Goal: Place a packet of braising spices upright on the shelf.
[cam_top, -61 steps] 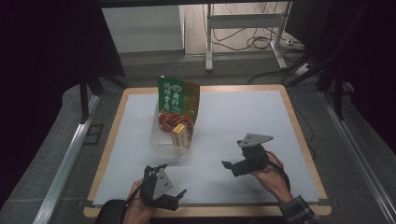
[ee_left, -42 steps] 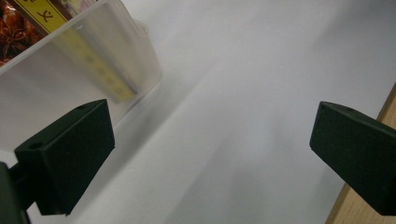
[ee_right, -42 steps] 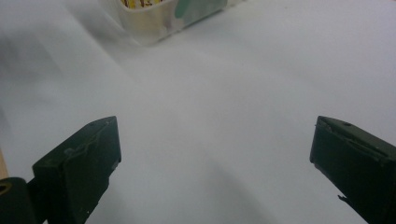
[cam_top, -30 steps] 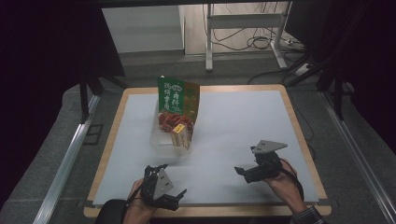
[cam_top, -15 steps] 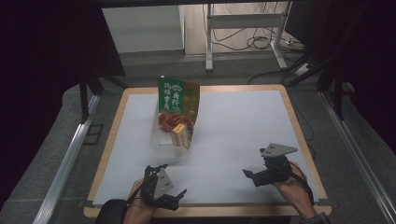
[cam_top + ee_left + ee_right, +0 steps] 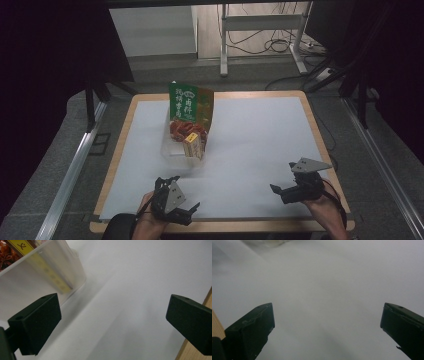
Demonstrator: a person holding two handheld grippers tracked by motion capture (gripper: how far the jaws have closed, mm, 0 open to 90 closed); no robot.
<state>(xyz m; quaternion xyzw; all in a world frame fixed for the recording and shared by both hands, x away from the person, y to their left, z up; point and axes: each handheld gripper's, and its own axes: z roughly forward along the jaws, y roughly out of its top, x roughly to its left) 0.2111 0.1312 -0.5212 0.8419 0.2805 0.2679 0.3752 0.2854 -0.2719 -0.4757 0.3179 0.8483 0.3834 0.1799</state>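
A clear plastic container [image 6: 172,147] stands left of the table's middle, holding a green snack bag [image 6: 189,104], red packets [image 6: 182,129] and a small yellow box [image 6: 192,144]. My left gripper [image 6: 182,210] rests near the front edge, below the container, open with nothing between its jaws. In the left gripper view the container's wall [image 6: 37,277] and the yellow box [image 6: 50,275] show at upper left. My right gripper [image 6: 282,192] sits low at the front right, open and empty over the white surface [image 6: 324,290].
The white table top [image 6: 260,135] has a wooden rim [image 6: 320,135]. A strip of that rim [image 6: 197,337] shows at the right of the left gripper view. Dark floor, metal rails and a stand with cables lie beyond the table.
My right gripper has drawn back from the table's middle right toward the front right corner. The left gripper and the container have stayed put.
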